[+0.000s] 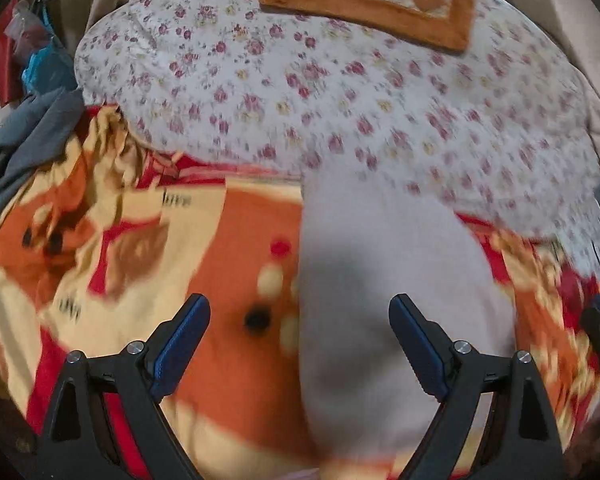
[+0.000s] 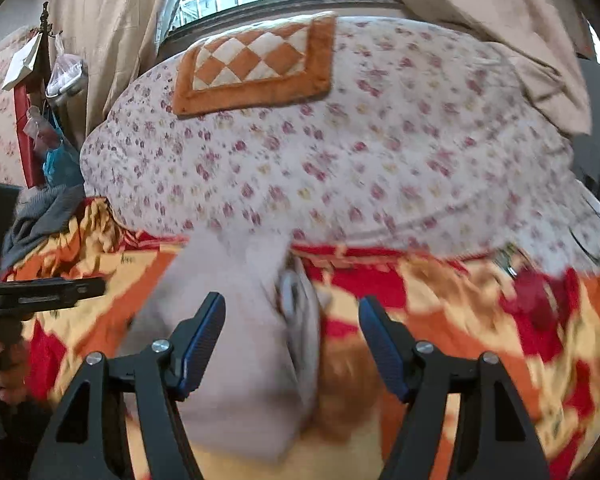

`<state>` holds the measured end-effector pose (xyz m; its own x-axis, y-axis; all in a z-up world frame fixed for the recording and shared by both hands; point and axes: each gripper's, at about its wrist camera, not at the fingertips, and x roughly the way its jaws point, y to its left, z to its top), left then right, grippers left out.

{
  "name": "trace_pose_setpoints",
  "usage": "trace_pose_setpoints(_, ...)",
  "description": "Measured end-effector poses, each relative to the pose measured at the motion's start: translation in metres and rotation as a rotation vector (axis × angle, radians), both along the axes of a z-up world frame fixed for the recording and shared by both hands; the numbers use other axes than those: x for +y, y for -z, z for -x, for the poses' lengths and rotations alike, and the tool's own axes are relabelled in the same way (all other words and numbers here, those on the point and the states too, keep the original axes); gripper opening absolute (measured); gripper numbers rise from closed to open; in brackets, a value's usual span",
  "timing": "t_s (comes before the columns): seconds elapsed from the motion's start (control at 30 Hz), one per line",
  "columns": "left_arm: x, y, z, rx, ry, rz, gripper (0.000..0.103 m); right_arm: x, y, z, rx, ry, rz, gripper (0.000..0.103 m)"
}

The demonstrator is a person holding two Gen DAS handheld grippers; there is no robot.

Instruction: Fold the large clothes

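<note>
The pale garment is lying folded in a long strip on the bright blanket covering the bed. Both the left hand-held gripper and the right hand-held gripper are hovering wide and empty; each should be gripping a corner squarely before folding further.

a pale garment, perhaps folded, lies on the patterned blanket.

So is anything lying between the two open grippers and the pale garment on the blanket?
Nothing visible does. The pale garment lies bare on the orange blanket, directly beneath the left gripper and right gripper; both are open and empty.
</note>
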<state>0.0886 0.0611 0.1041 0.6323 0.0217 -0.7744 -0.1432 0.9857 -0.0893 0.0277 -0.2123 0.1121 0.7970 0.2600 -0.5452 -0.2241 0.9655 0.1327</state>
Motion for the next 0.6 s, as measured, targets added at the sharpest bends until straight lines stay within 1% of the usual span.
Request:
trace_pose_setpoints(0.03,-0.002,-0.001,-0.022,-0.002,-0.001,0.007,0.089,0.009,-0.004,-0.02,0.009,-0.018,-0.013,0.073)
trace_pose_setpoints(0.07,-0.002,-0.001,-0.039,-0.006,-0.008,0.01,0.089,0.017,-0.006,-0.039,0.025,-0.026,-0.016,0.071)
trace_pose_setpoints(0.1,-0.003,0.001,-0.053,-0.01,-0.017,0.017,0.089,0.024,-0.007,-0.055,0.034,-0.017,-0.015,0.069)
trace_pose_setpoints(0.13,-0.004,0.004,-0.067,-0.018,-0.028,0.028,0.089,0.035,-0.005,-0.08,0.056,0.004,-0.018,0.069)
trace_pose_setpoints(0.17,-0.004,0.01,-0.083,-0.031,-0.049,0.052,0.089,0.042,-0.001,-0.099,0.083,0.025,-0.023,0.069)
trace_pose_setpoints(0.23,-0.001,0.026,-0.107,-0.028,-0.106,0.072,0.089,0.054,0.008,-0.128,0.127,0.053,-0.022,0.069)
trace_pose_setpoints(0.3,0.001,0.041,-0.125,-0.009,-0.14,0.085,0.089,0.074,0.028,-0.161,0.18,0.062,0.02,0.069)
trace_pose_setpoints(0.37,-0.001,0.06,-0.144,0.022,-0.145,0.086,0.089,0.088,0.05,-0.182,0.216,0.047,0.066,0.068)
trace_pose_setpoints(0.43,-0.006,0.075,-0.157,0.035,-0.13,0.059,0.089,0.093,0.074,-0.199,0.262,0.033,0.072,0.068)
trace_pose_setpoints(0.47,-0.013,0.089,-0.166,0.052,-0.105,0.024,0.089,0.093,0.091,-0.208,0.296,0.041,0.083,0.068)
trace_pose_setpoints(0.5,-0.017,0.101,-0.17,0.082,-0.085,0.023,0.089,0.091,0.104,-0.214,0.326,0.051,0.098,0.068)
trace_pose_setpoints(0.53,-0.019,0.115,-0.175,0.118,-0.069,0.049,0.089,0.089,0.117,-0.22,0.353,0.057,0.11,0.068)
trace_pose_setpoints(0.57,-0.018,0.132,-0.18,0.162,-0.067,0.107,0.09,0.083,0.133,-0.226,0.392,0.068,0.105,0.068)
trace_pose_setpoints(0.6,-0.015,0.141,-0.183,0.176,-0.081,0.157,0.094,0.076,0.141,-0.228,0.418,0.074,0.071,0.069)
